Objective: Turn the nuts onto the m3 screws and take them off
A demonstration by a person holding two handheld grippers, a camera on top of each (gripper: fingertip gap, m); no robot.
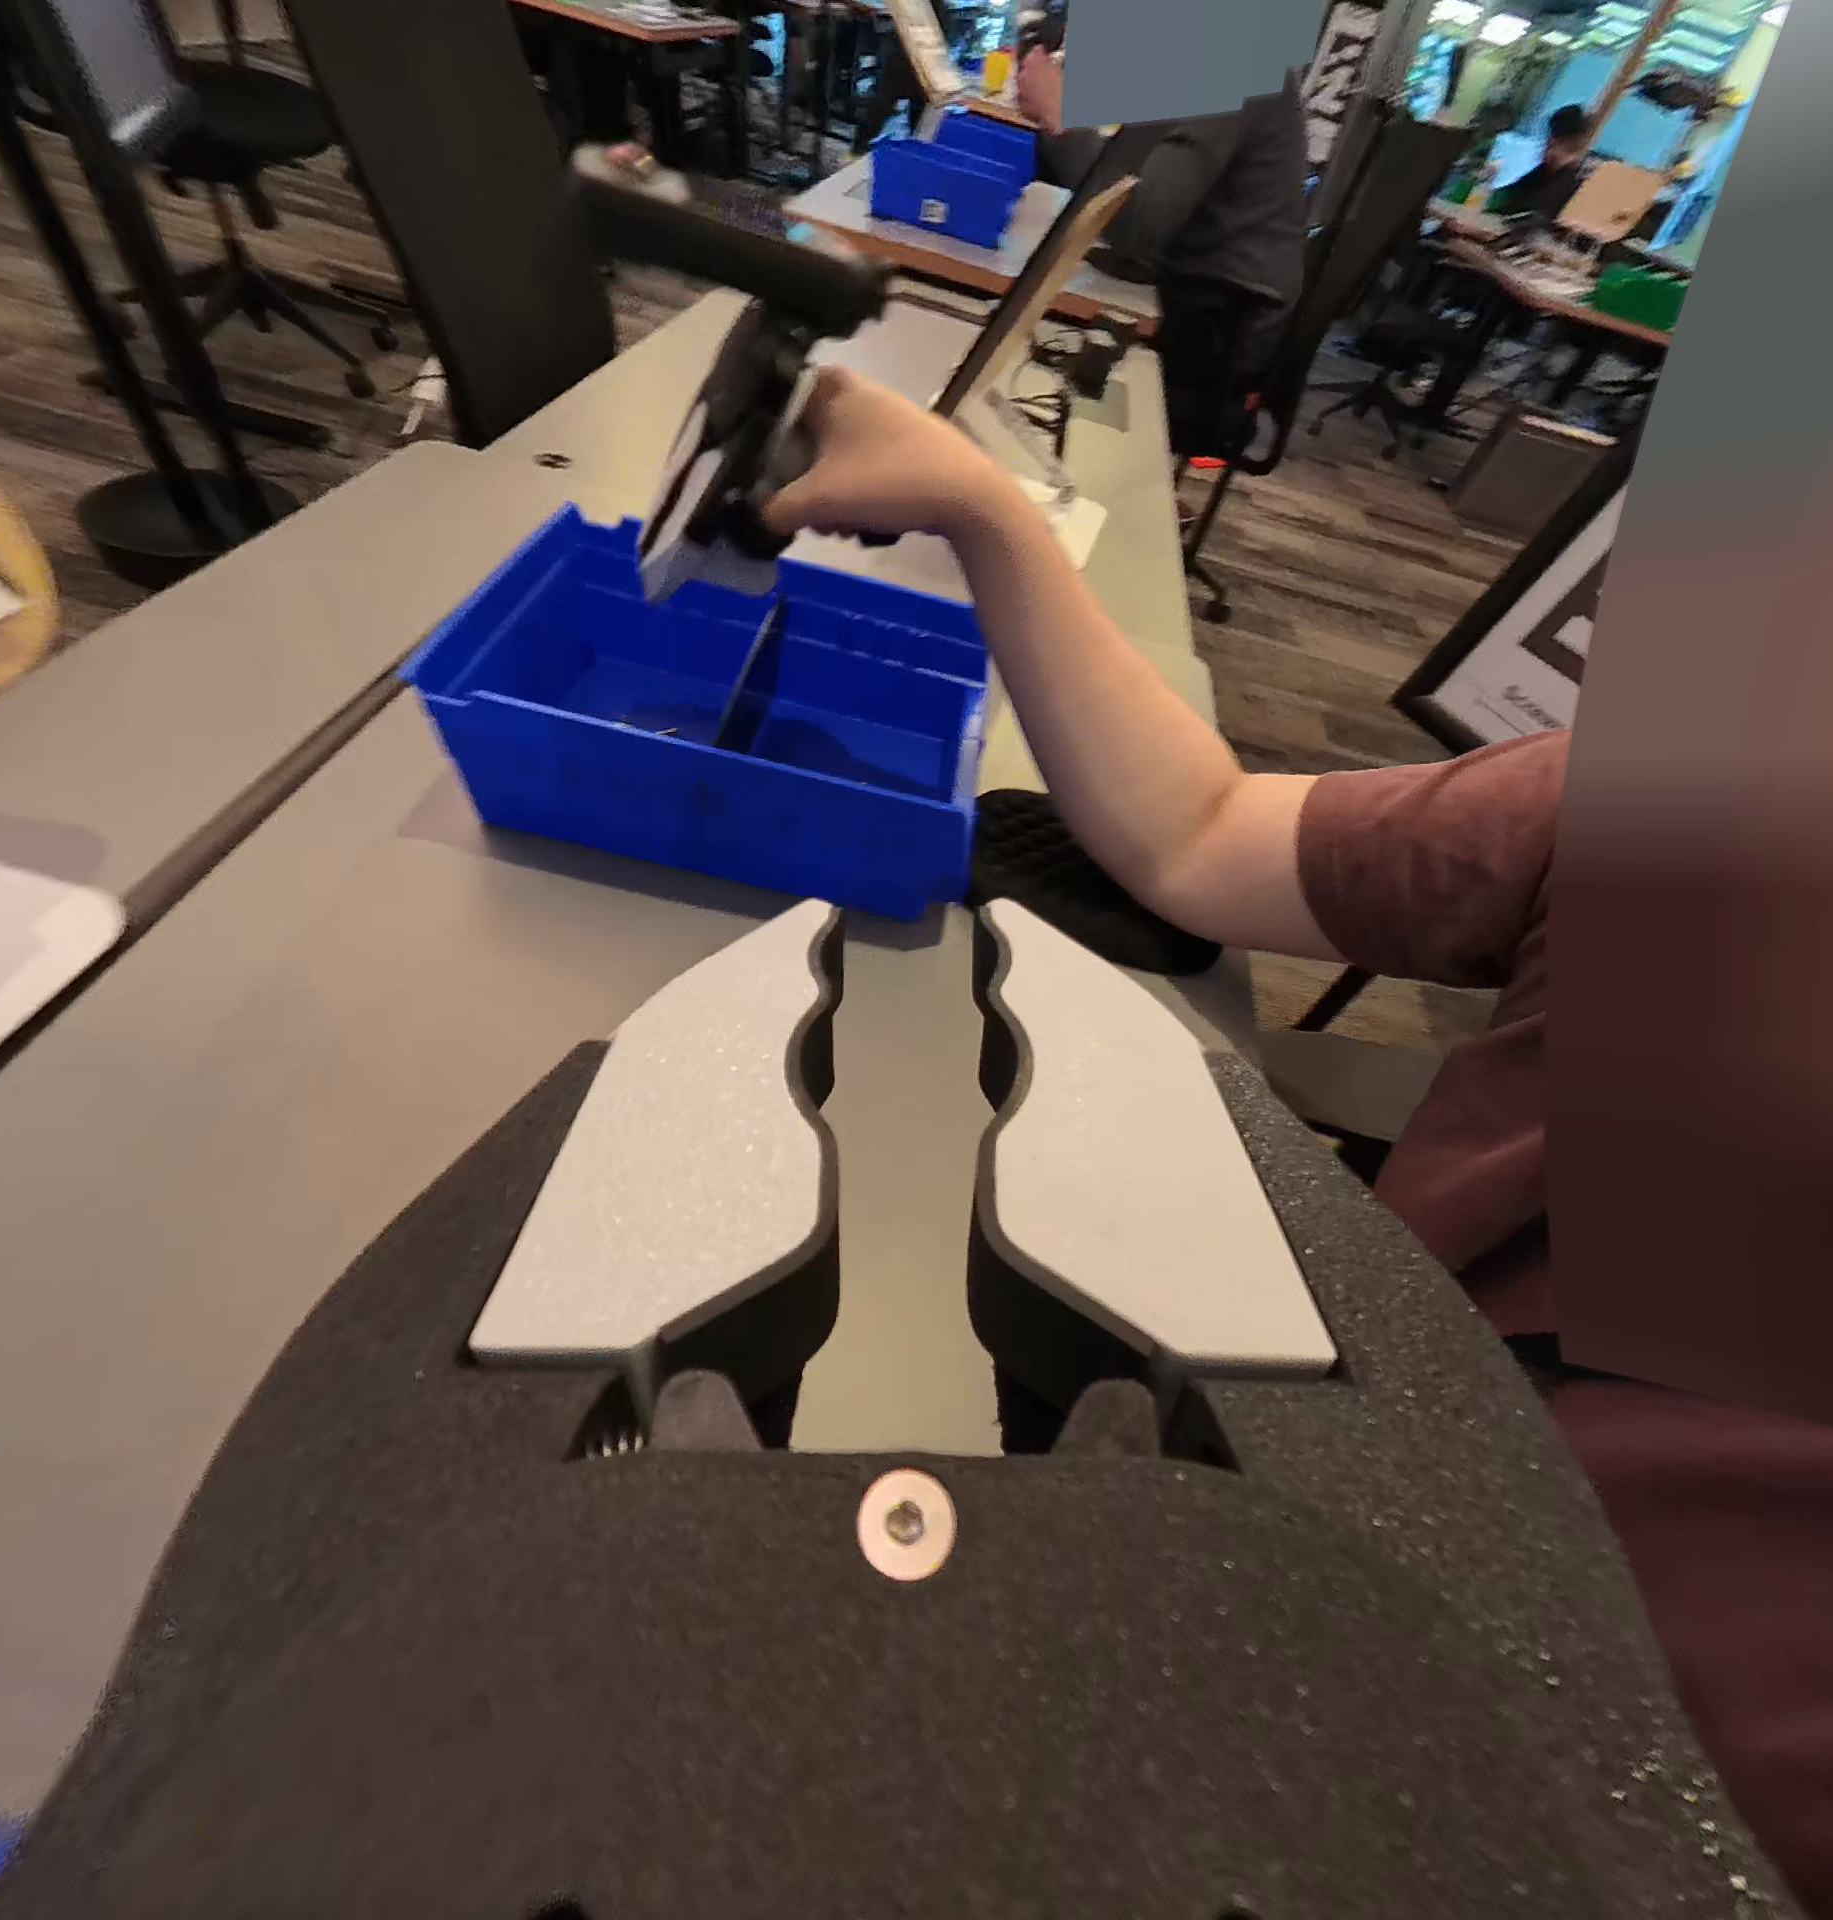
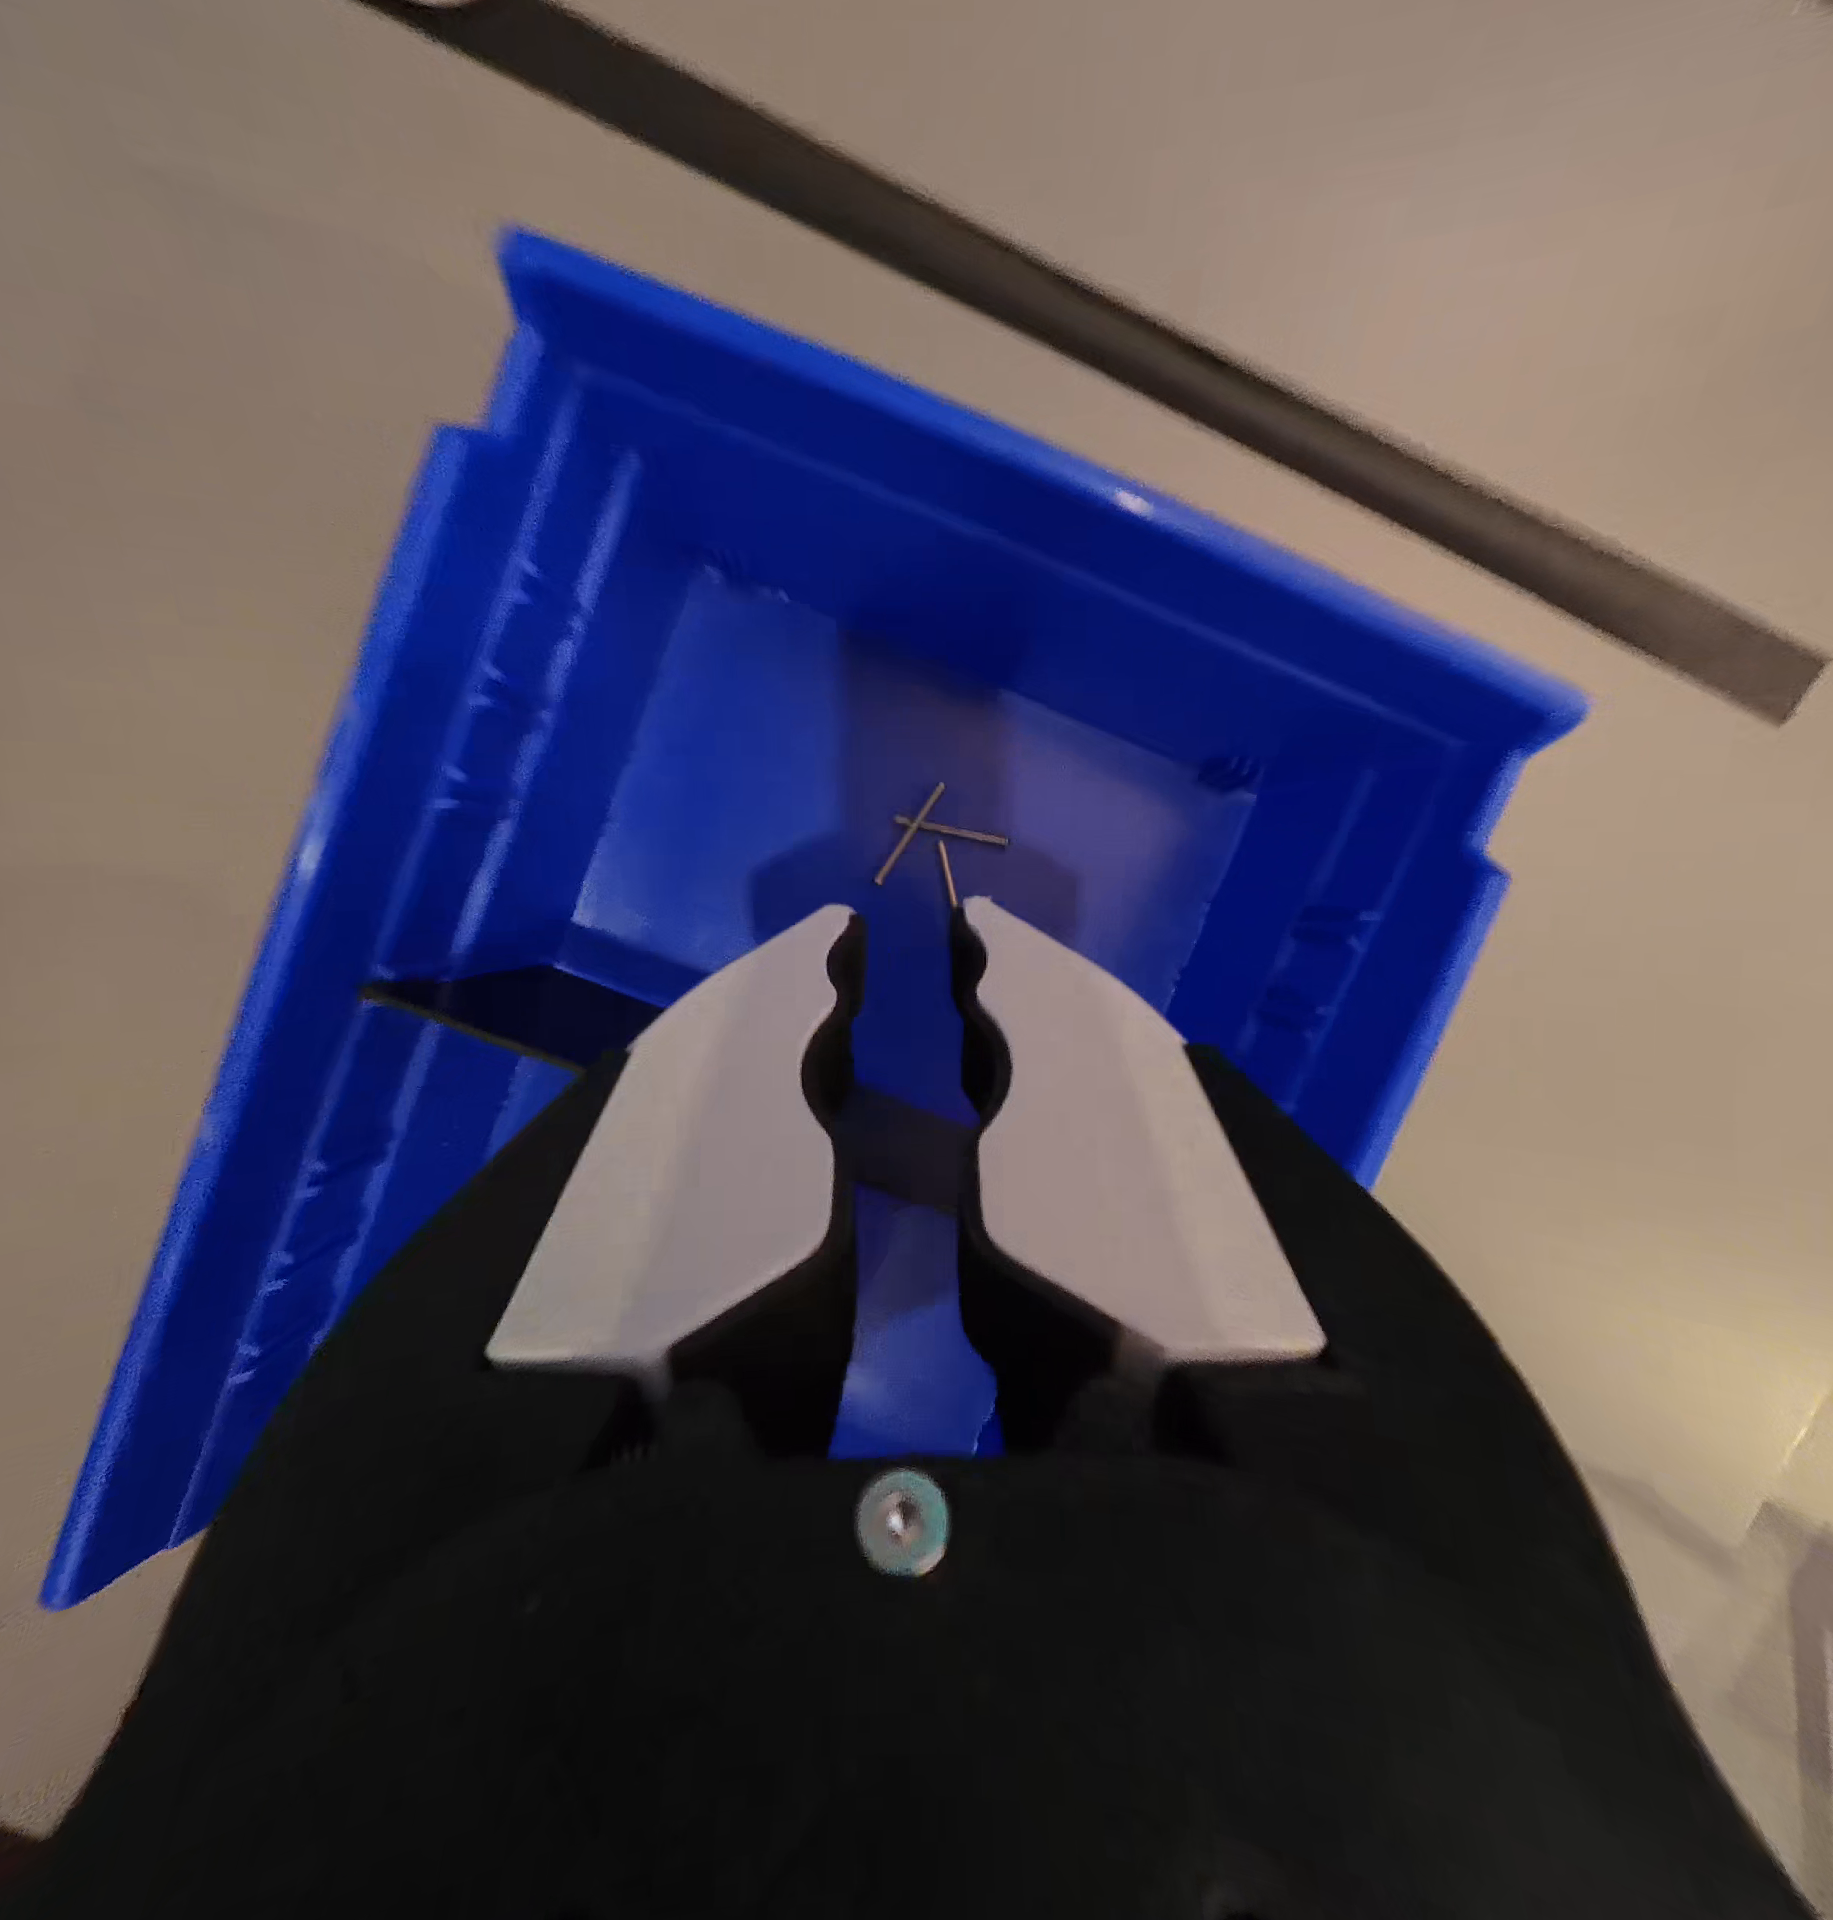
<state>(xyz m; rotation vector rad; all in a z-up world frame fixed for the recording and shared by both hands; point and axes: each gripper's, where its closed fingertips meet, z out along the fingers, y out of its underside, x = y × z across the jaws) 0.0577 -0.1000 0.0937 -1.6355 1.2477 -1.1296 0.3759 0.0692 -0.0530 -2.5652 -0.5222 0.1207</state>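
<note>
A blue bin with a dark divider stands on the grey table. In the right wrist view the bin is seen from above, with three thin screws lying crossed on its floor. My right gripper is open and empty, pointing down into the bin just short of the screws. It also shows in the left wrist view above the bin's far rim, held by a hand. My left gripper is open and empty, low over the table just in front of the bin. No nuts are visible.
A black mesh pad lies right of the bin under the person's arm. A seam runs across the table beyond the bin. A white sheet lies at the left. Chairs, desks and another blue bin stand farther off. One gripper's finger ends stand about 40 centimetres off the other's. The seam is closer to my right gripper, around 20 centimetres from its tips; the left tips are 55 centimetres off.
</note>
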